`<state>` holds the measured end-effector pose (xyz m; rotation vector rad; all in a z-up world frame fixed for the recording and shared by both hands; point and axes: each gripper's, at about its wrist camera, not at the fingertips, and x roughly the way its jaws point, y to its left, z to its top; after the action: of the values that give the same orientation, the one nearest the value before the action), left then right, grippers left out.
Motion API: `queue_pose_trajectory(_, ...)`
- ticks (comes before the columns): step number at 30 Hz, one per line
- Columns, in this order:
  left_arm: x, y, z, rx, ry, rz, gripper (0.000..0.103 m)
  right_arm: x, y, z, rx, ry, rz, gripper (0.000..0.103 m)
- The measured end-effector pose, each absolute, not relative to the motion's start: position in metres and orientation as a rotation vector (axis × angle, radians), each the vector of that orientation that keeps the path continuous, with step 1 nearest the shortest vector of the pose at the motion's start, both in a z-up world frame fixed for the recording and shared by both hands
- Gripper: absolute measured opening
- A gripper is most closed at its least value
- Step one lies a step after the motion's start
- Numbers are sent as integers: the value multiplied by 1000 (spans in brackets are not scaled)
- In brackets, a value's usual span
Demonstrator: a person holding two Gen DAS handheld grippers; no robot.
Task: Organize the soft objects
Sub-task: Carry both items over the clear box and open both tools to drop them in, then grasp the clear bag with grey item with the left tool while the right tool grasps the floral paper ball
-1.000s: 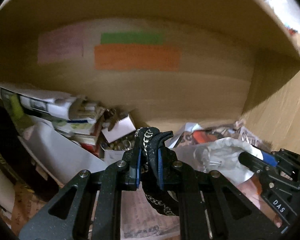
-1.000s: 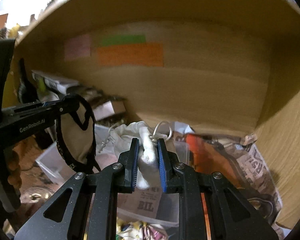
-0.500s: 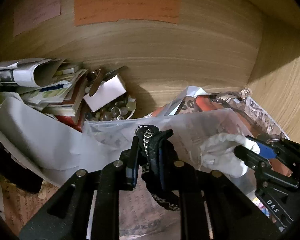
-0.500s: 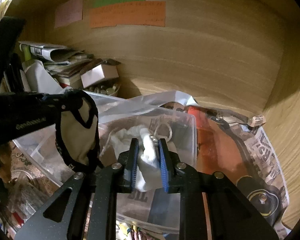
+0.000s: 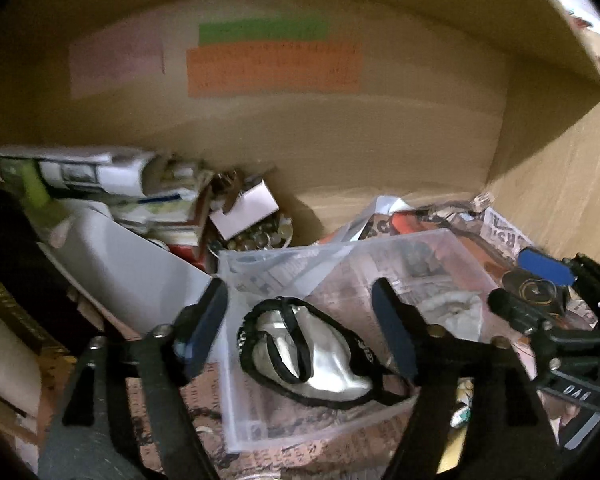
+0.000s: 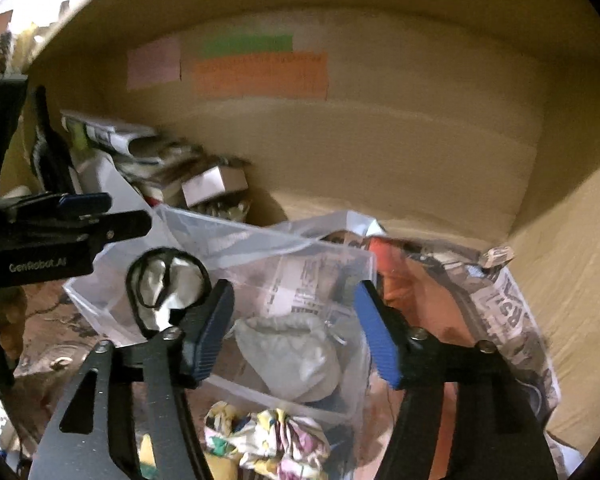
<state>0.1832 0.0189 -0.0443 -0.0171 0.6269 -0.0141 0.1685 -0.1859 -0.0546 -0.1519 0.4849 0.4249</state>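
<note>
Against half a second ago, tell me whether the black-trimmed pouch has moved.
Yes. The black-trimmed pouch has left the left gripper, now open, and lies down inside the clear plastic bin, below where it was held.

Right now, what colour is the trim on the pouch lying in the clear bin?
Black trim on a pale, silvery-white pouch, clearest in the left wrist view; it lies in the clear bin.
</note>
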Motion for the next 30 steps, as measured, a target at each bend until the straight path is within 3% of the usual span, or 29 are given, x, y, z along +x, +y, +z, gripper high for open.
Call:
queue_pose_trajectory(4,157,19,-31,-6,575,-16,97,149,-198,-42,-125,429,423,74)
queue_pose_trajectory(6,144,20,-27,-7,557,-19,101,139,-204,-37,-108,409,424,79)
queue_pose_trajectory(15,109,15,-38,16,577,-49,103,113,-220,-45,-71,406,424,81)
queue_pose_trajectory(30,104,16,-114,-67,795,-92,103,114,-238,-106,-38,592,383,81)
